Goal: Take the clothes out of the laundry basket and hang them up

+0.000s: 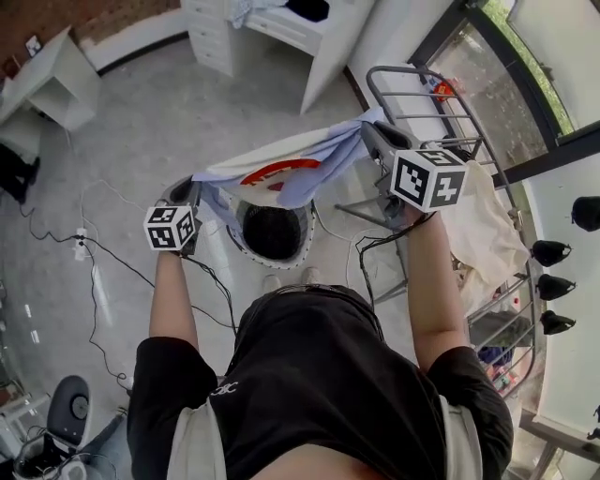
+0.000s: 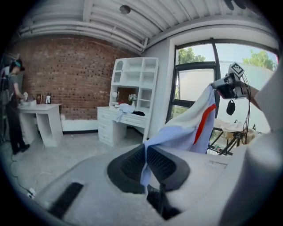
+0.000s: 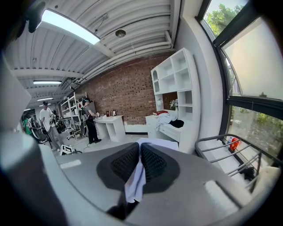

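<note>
A pale blue and white garment (image 1: 291, 173) with a red-orange mark is stretched between my two grippers above the round laundry basket (image 1: 272, 234). My left gripper (image 1: 187, 199) is shut on the garment's left edge; the cloth (image 2: 185, 128) runs out from between the closed pads toward the other gripper. At the garment's right end my right gripper (image 1: 373, 139) is shut on it, with a fold of the fabric (image 3: 135, 183) pinched between its pads. The metal drying rack (image 1: 441, 122) stands just right of the right gripper.
A cream cloth (image 1: 487, 234) hangs over the drying rack. White desk and shelf unit (image 1: 281, 28) stand at the far side, and cables (image 1: 103, 253) trail over the floor at left. Black hooks (image 1: 553, 281) line the right edge. People stand at a white table (image 3: 108, 126) across the room.
</note>
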